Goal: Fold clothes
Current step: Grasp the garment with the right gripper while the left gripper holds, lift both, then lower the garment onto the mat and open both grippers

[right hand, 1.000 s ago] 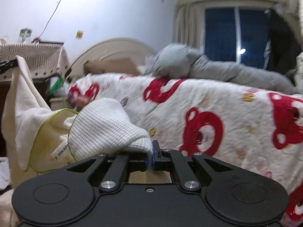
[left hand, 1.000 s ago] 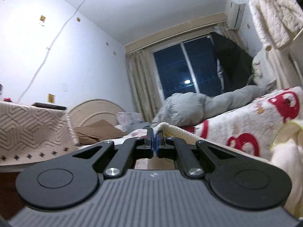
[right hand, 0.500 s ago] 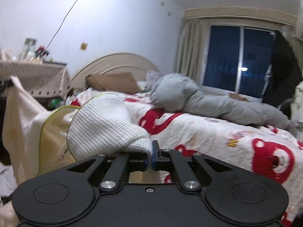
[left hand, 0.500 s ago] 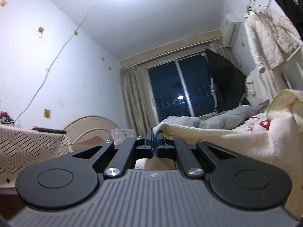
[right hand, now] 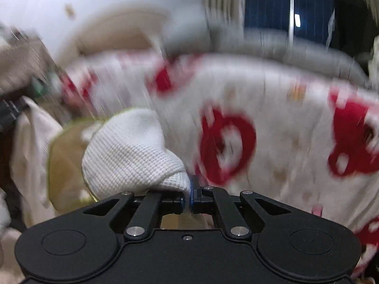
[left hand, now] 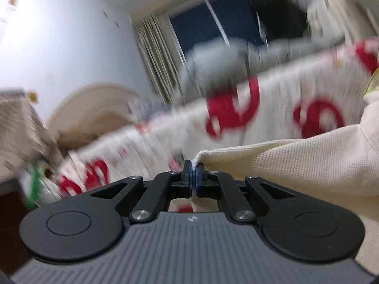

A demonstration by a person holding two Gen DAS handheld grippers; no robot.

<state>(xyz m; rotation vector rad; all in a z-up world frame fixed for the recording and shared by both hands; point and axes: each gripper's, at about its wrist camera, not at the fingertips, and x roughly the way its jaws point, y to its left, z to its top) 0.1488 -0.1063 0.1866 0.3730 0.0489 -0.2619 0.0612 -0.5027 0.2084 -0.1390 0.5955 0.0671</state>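
Note:
A cream waffle-knit garment [left hand: 296, 163] with a yellow-green trimmed lining stretches between my two grippers. My left gripper [left hand: 194, 168] is shut on one corner of it, and the cloth runs off to the right. My right gripper [right hand: 190, 189] is shut on another bunched part of the garment [right hand: 128, 156], which hangs to the left. Both are held in the air in front of the bed [right hand: 272, 99]. Both views are motion-blurred.
The bed has a white blanket with red prints [left hand: 232, 116] and a grey quilt [left hand: 213, 59] piled at its far side. A rounded headboard [left hand: 94, 104] and a patterned cloth-covered table [left hand: 14, 123] stand at the left. A dark window with curtains [left hand: 201, 23] is behind.
Both grippers have swung down sharply toward the bed with the garment still held. The ceiling has left the view and the blanket fills more of both views.

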